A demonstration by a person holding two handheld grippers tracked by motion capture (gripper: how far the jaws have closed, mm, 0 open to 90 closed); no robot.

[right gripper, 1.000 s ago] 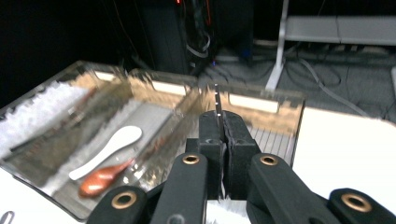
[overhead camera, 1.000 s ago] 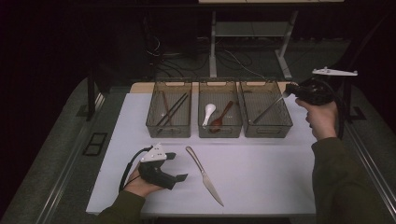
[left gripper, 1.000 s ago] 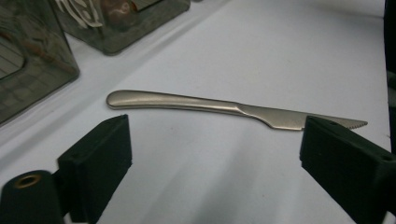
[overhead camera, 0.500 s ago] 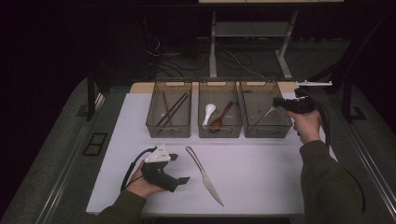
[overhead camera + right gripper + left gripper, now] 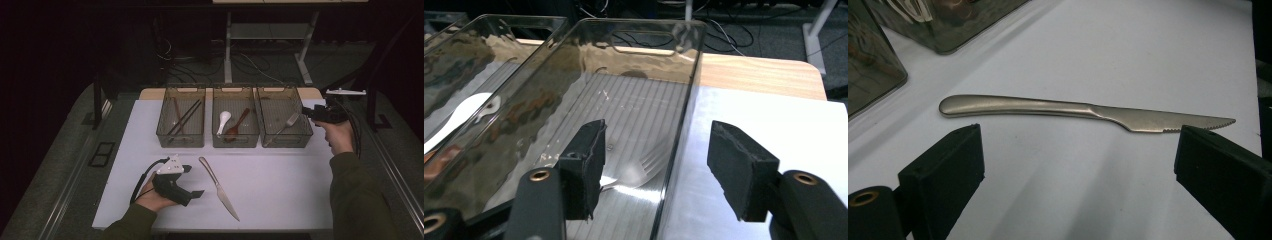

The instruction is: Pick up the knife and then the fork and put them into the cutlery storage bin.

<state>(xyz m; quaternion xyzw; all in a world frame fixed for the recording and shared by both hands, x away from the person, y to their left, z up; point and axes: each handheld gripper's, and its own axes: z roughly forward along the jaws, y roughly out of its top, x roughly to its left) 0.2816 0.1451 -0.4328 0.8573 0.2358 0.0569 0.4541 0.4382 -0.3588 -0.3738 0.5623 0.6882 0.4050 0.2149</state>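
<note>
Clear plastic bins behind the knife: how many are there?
3. Left clear plastic bin holds chopsticks, middle bin holds spoons, right bin holds a metal fork.

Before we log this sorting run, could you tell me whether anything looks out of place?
One thing: the knife lies loose on the white table, outside the three bins, while the fork, spoons and chopsticks are binned.

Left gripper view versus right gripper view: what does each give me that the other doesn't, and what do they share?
The left gripper view alone has the knife lying flat on the white table, just beyond the open left gripper.

The right gripper view alone has the fork lying inside the right bin, with the open right gripper astride the bin's side wall, and a white spoon in the next bin.

Both share the white table and clear bins.
</note>
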